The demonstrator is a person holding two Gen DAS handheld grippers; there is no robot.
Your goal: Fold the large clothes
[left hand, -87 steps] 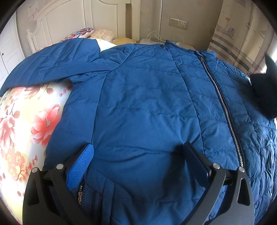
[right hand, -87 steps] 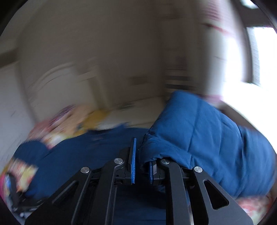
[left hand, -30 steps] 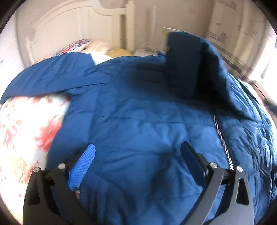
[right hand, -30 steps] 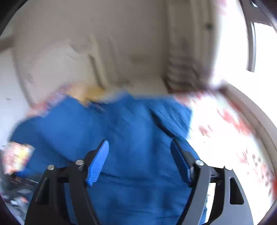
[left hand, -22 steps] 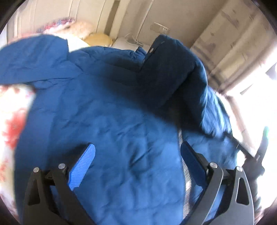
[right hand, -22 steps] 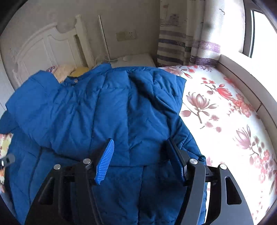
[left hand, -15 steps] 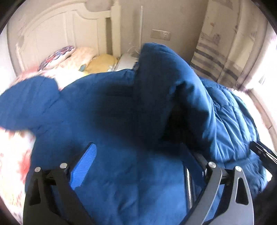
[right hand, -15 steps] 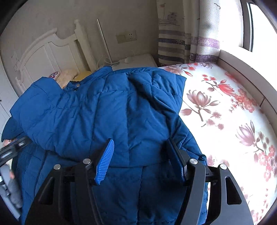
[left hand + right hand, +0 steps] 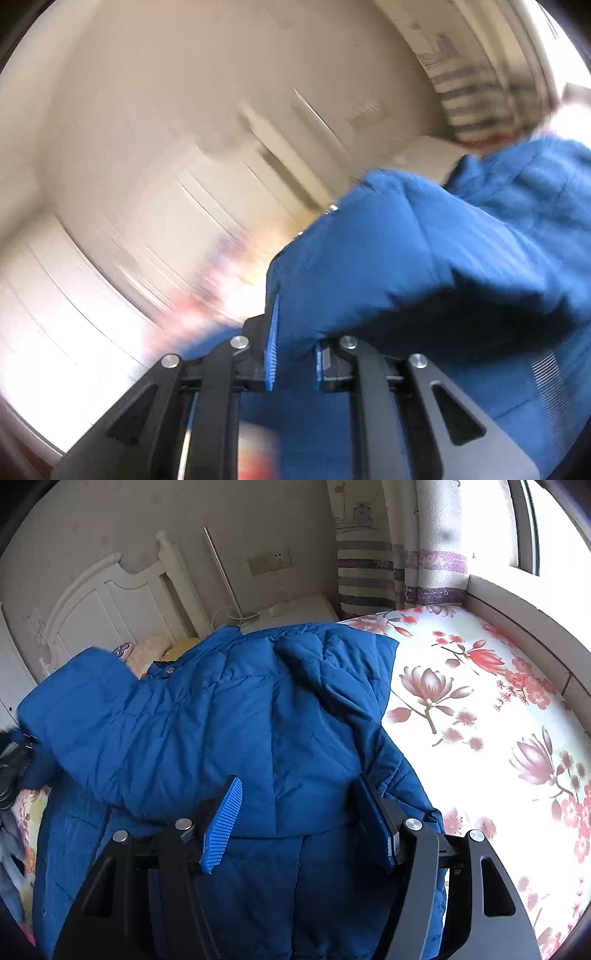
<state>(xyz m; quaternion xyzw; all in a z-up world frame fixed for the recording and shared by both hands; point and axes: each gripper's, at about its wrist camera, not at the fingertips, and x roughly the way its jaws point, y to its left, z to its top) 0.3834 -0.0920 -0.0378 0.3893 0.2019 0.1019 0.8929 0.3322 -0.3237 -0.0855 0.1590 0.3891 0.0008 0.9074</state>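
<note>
On the flowered bed (image 9: 480,709) the blue jacket (image 9: 240,720) is lying; our left gripper (image 9: 293,354), jaws just closing, is clamping its fabric, while our right gripper (image 9: 299,823) is hovering apart above it.

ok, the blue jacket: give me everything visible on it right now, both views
The blue jacket is a quilted, puffy coat with a slightly shiny shell, creased, lying spread on the floral sheet near the white headboard. A sleeve lies folded across the body; a snap shows near the collar and a zipper line runs down at lower left. The left gripper, whose jaws have just been closing, pinches a fold of fabric. The right gripper is open above it, and contact cannot be told.
</note>
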